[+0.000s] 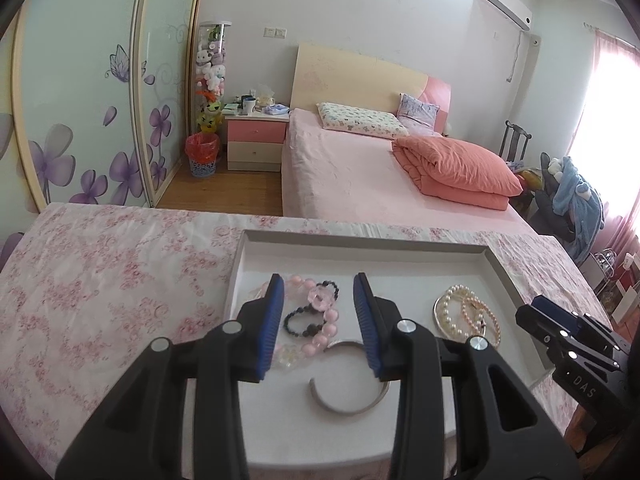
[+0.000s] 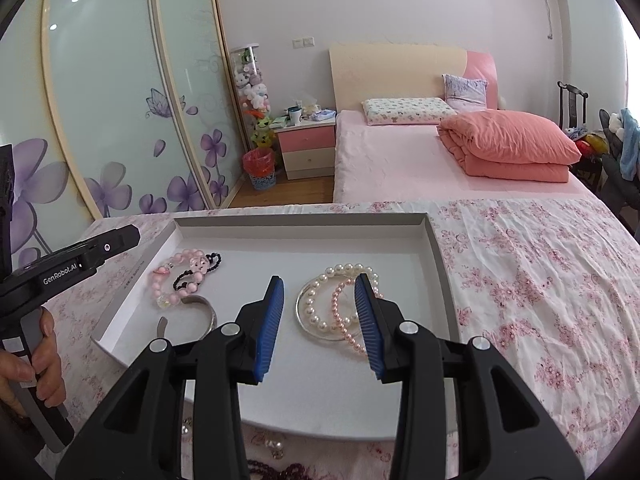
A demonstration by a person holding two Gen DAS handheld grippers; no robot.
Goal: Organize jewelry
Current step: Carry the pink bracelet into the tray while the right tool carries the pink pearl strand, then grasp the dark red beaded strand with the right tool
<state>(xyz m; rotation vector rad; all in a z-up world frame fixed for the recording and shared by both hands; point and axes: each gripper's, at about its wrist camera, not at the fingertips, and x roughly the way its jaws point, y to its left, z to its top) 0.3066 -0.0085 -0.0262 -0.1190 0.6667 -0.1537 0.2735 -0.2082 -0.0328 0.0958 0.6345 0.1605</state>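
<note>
A shallow white tray (image 1: 504,270) (image 2: 438,248) lies on a pink floral tablecloth (image 1: 100,264). In it lie a pink bead bracelet (image 1: 320,334) (image 2: 168,296), a black bead bracelet (image 1: 298,322) (image 2: 214,262), an open silver cuff (image 1: 344,406) (image 2: 206,312), a white pearl bracelet (image 1: 450,314) (image 2: 320,308), a pink pearl bracelet (image 1: 486,318) (image 2: 344,320) and a silver bangle (image 2: 300,312). My left gripper (image 1: 319,286) is open and empty above the pink and black bracelets. My right gripper (image 2: 319,286) is open and empty above the pearl bracelets; it also shows in the left wrist view (image 1: 552,320).
Loose pearls and dark beads (image 2: 276,464) lie on the cloth in front of the tray. A bed (image 1: 380,176) with a folded quilt stands behind the table, with a nightstand (image 1: 256,140) and bin (image 1: 202,154) to its left. A hand holds the left gripper's handle (image 2: 36,360).
</note>
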